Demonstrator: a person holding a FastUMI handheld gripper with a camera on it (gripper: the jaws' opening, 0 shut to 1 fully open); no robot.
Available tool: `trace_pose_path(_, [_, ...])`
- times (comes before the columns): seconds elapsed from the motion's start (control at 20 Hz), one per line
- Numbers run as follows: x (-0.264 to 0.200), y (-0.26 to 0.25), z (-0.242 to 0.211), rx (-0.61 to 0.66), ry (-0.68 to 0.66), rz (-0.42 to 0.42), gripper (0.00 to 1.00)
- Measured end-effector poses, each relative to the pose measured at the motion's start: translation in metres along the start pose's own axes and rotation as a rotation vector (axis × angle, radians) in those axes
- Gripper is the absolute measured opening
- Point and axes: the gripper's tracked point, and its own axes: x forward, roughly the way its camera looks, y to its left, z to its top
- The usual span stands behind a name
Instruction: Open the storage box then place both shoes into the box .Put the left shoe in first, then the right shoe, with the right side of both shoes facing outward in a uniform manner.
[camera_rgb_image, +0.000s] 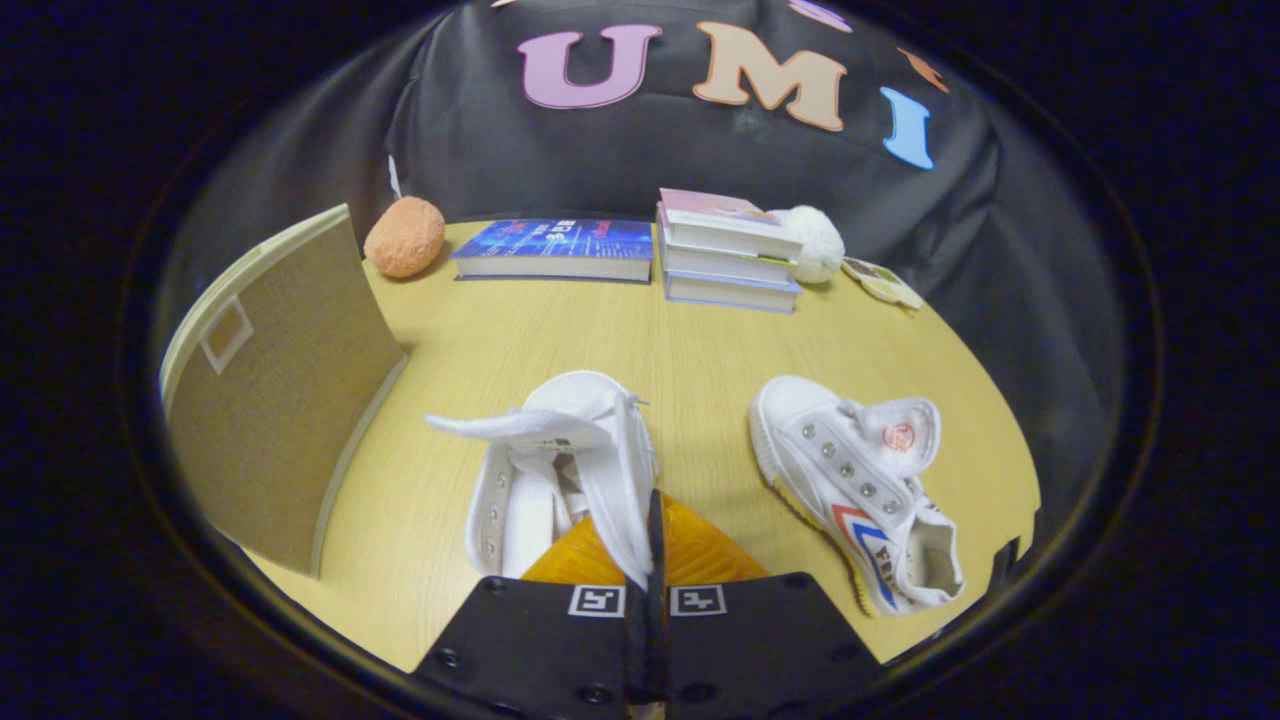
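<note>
1. Gripper view — the hand-held gripper (655, 545) is seen pinched together on the side wall of a white canvas sneaker with loose flaps (560, 470), both fingers pressed on the fabric beside its opening.
2. The lid of the tan cardboard storage box (275, 385) is stood upright at the left of the pale wooden worktop (690, 350); the opening step is judged done.
3. No shoe is seen inside yet — both placements are judged to remain.
4. The held sneaker's long axis is run away from the fingers, toe farthest.
5. The second white sneaker with red and blue stripes (860, 490) is lain to the right, apart, toe pointed away, heel nearest.
</note>
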Motion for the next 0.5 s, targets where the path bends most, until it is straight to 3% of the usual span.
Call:
trace_pose_path(0.25, [-0.017, 0.015, 0.025, -0.193, 0.001, -0.151, 0.02])
trace_pose_path(0.5, [-0.057, 0.022, 0.083, -0.339, -0.072, -0.333, 0.02])
